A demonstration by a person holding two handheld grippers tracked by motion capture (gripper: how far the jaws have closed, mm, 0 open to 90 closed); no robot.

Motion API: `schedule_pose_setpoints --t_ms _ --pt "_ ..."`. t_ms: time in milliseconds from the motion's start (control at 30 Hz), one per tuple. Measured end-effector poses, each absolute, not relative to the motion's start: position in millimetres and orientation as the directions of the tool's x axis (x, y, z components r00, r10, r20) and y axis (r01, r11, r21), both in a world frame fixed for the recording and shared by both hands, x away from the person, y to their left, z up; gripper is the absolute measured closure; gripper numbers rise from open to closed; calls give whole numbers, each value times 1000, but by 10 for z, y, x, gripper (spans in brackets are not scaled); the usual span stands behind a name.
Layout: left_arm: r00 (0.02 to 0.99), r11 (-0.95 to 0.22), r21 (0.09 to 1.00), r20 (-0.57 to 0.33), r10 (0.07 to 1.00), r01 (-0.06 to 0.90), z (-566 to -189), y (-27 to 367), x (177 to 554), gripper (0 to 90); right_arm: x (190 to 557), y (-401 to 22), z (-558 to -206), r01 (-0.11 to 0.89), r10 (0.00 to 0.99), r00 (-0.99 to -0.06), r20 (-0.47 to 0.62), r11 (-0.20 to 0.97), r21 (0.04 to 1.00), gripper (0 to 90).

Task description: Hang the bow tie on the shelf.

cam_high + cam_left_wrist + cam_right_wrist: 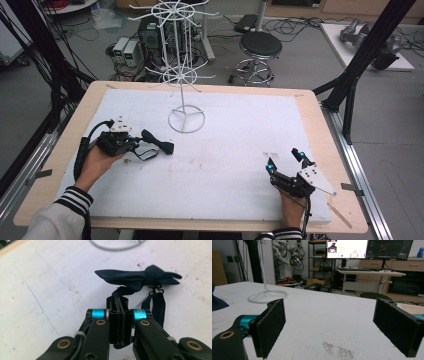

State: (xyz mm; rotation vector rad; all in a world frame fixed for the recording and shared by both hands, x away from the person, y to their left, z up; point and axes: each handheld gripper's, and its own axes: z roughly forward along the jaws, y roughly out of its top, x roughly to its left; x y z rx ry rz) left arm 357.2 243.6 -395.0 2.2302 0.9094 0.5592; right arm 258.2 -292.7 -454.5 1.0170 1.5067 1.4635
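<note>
A dark navy bow tie [157, 142] [140, 278] with a thin strap [156, 306] lies on the white mat, left of centre. My left gripper [134, 143] [117, 302] is shut, its jaws pinched on the strap just behind the bow. A white wire display stand [183, 60] rises from a ring base [186, 121] at the mat's far middle. My right gripper [285, 160] [329, 322] rests open near the front right of the mat, with nothing between its pads [270, 325]. The stand's ring base [267, 296] appears far off in the right gripper view.
The white mat [225, 150] covers most of the wooden table [90, 100]. Black frame posts [365, 45] stand at both sides. A stool [260, 47] and boxes with cables are on the floor behind. Small dirt specks [334, 348] mark the mat before my right gripper.
</note>
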Motion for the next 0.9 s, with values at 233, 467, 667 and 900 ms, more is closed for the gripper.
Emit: schedule_pose_setpoints --t_ms 233,467,667,900 --pt "659 -475 793 127 741 381 -3870 2455 3524 881 2582 -2927 -4546 22 929 -370 -6 15 1000 100" --pt "663 -397 858 93 743 325 -3806 2492 3486 881 2583 -2926 -4547 19 929 -370 -11 19 1000 100" --pt "675 -337 906 84 733 254 -3746 2518 3446 880 2583 -2926 -4547 18 929 -370 -12 20 1000 100" --pt "679 -301 936 100 727 184 -3655 2479 3357 881 2583 -2925 -4547 18 929 -370 -13 21 1000 100"
